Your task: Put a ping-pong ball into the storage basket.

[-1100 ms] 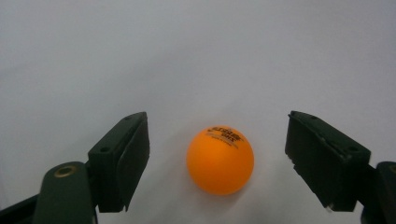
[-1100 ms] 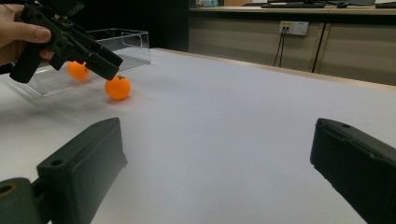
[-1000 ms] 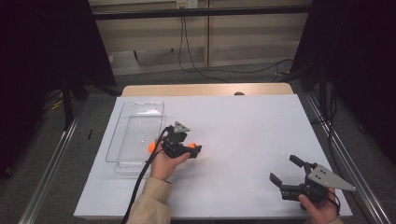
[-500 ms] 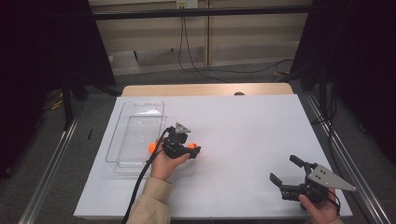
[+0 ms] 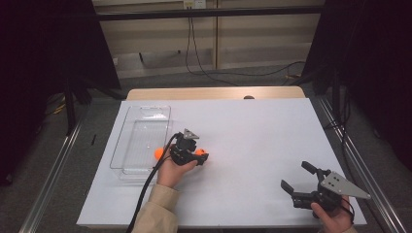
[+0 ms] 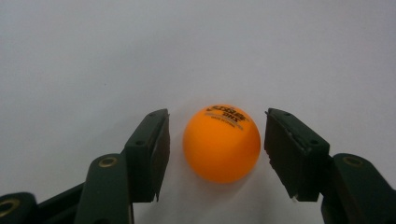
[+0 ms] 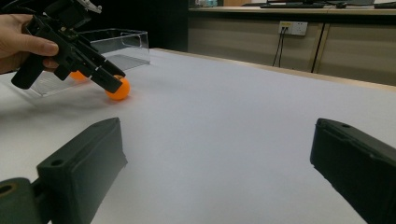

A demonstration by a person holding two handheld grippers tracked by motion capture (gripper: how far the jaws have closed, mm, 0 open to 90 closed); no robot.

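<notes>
A: What is different from one second before?

B: Very little. In the high view both hands keep their places, and the tray and the balls lie as before. Only the jaws of the left hand-held gripper point(image 6: 216, 154) have just been closing, with an orange ball point(image 6: 221, 142) between them.

A: How many things do you count?

B: Two orange balls, one clear plastic tray point(image 5: 141, 141), two hand-held grippers and one white worktop point(image 5: 252, 141). The second ball point(image 5: 158, 153) lies inside the tray, near its wall at the 3 o'clock side. The first ball lies on the worktop just outside that wall, at 3 o'clock from the tray.

A: Does the left hand-held gripper already grip the ball?

B: No. In the left gripper view a narrow gap shows on each side of the ball, so the pads do not press it. The jaws are a little wider than the ball, which rests on the worktop.

A: And the right hand-held gripper point(image 5: 303, 180)?

B: It is at about 4 o'clock on the worktop, well apart from the ball. Its jaws stand wide apart and hold nothing.
</notes>
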